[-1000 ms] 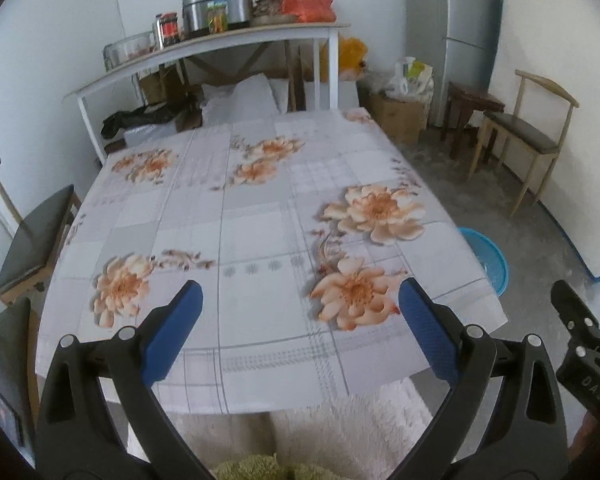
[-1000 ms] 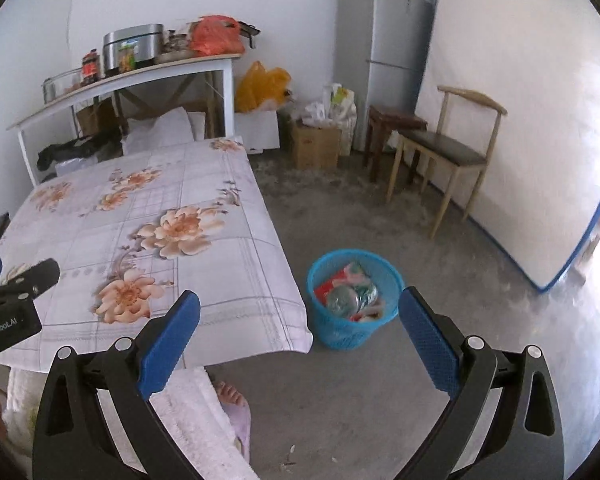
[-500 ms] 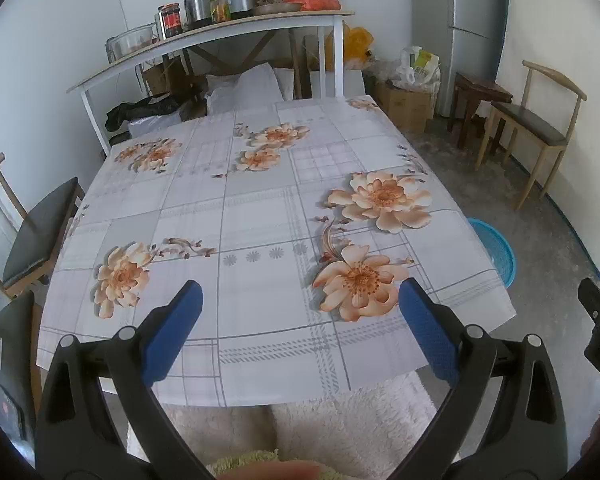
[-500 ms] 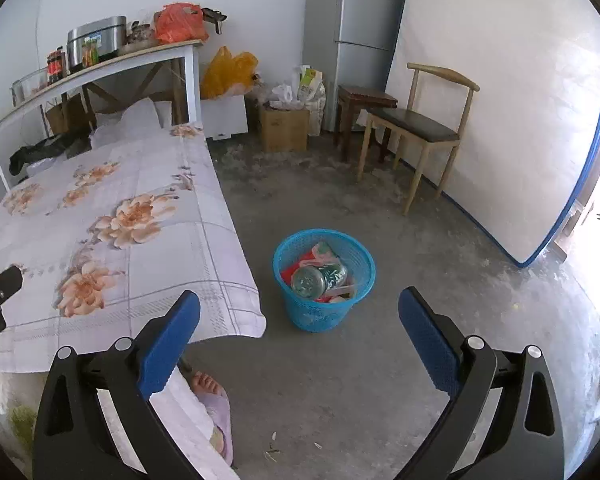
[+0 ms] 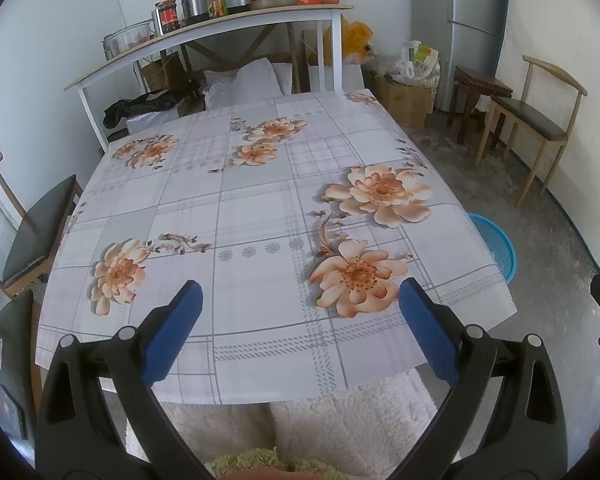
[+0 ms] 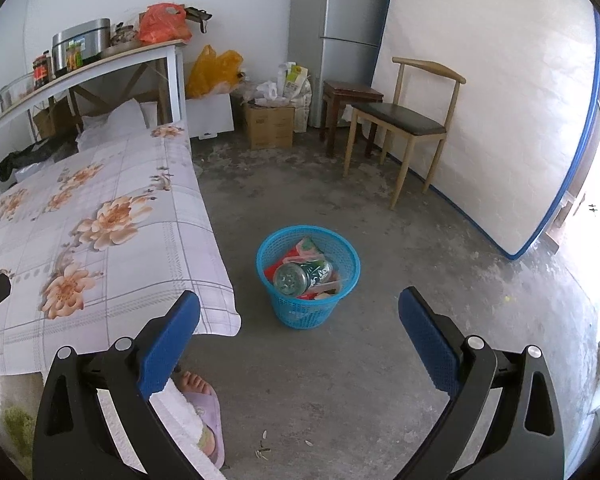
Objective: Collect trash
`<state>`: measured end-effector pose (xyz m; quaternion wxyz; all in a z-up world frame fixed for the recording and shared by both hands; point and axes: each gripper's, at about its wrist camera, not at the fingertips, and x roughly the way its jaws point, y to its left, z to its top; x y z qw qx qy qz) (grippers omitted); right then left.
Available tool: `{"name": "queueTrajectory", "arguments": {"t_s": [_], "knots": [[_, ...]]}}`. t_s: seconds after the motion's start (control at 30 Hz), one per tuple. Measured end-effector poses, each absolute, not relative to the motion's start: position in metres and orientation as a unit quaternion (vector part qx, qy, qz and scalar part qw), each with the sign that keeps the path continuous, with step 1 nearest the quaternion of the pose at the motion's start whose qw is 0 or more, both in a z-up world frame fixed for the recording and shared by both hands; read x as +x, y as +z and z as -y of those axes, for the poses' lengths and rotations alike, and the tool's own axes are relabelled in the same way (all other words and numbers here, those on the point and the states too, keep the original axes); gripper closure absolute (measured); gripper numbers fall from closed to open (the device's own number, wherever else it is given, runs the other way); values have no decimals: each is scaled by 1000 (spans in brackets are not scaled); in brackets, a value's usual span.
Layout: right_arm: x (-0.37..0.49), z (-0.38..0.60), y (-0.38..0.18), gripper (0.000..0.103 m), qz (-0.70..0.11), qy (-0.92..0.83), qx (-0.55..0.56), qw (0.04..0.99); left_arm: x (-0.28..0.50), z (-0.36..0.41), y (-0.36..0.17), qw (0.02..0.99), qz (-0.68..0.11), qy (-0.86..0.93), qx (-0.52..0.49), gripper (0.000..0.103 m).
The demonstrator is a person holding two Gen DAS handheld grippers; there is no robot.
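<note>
My left claw (image 5: 300,322) hung spread and empty over the bench (image 5: 260,208), its flowered cloth bare to every edge. My right claw (image 6: 299,322), equally wide apart, looked at grey concrete floor (image 6: 400,280), where the blue trash basket (image 6: 342,252) stood just beside the bench corner, holding a can (image 6: 290,279) and wrappers, well apart from the wooden chair (image 6: 404,120).

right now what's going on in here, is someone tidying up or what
A person is collecting trash with a handheld gripper in each hand. Both the left gripper and the right gripper are open and hold nothing. The left one faces the table with the floral cloth, where no trash shows. The right one faces the blue basket on the floor beside the table, which already holds a can and some wrappers. A few small scraps lie on the floor near the person's slippered foot.
</note>
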<state>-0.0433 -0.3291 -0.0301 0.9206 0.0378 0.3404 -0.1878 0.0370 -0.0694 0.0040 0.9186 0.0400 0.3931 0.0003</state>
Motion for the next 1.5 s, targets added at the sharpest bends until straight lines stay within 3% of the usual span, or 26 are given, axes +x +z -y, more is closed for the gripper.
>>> {"name": "queueTrajectory", "arguments": {"t_s": [1.5], "knots": [[-42,324,-26,6,-337,-188,41,922,38,69,4,918,-395,-1,36,8]]}}
